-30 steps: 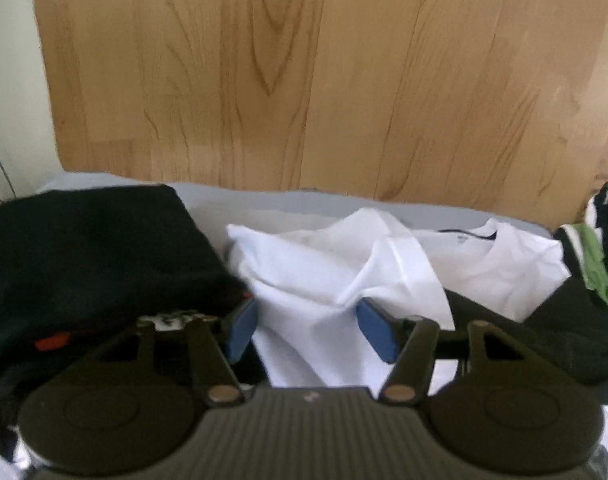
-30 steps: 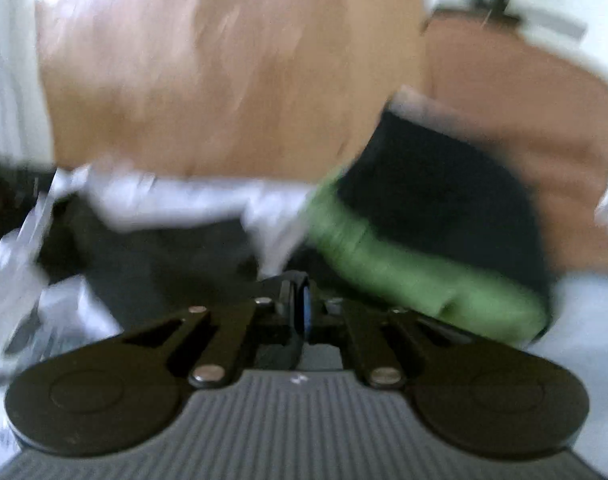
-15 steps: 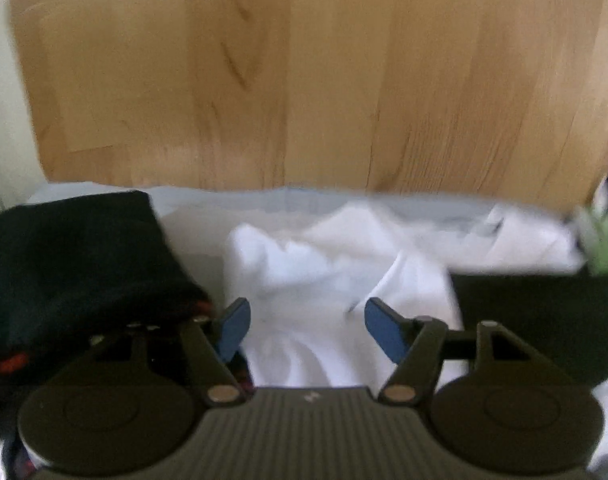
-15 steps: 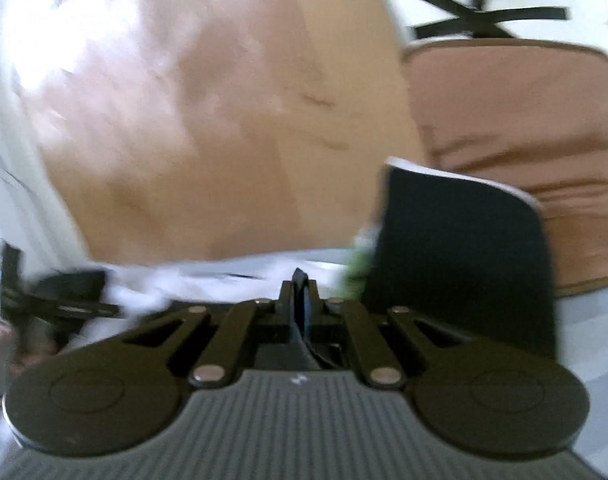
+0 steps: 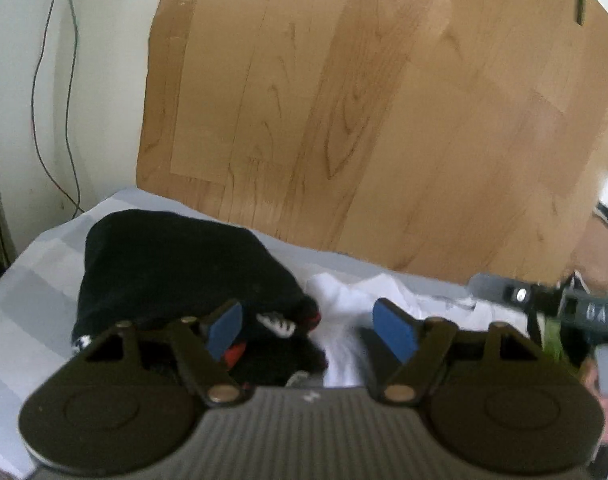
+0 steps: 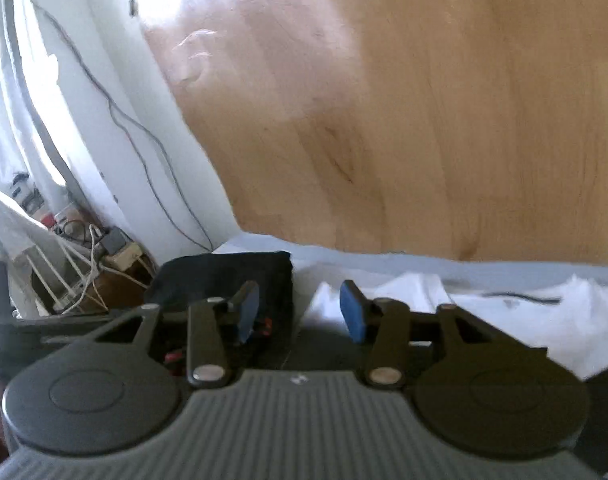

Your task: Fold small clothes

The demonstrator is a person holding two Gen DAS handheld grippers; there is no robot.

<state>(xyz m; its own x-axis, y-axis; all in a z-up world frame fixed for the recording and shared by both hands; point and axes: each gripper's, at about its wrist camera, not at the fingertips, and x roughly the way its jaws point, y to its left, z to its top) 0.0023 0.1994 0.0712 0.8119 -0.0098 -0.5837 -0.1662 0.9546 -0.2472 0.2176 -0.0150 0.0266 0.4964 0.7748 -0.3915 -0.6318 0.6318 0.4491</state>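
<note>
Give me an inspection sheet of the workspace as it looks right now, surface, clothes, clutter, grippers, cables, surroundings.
Surface: bed sheet, light grey, largely covered.
Job's things: black garment left in both views; crumpled white t-shirt to its right; a bit of green cloth at the right edge.
Clutter: wire rack with plugs beside the bed.
Grippers: left gripper open, nothing between its pads; right gripper open, empty; both have just been opening.
Cables: thin wires run down the white wall.
Surroundings: wood floor beyond the bed.
</note>
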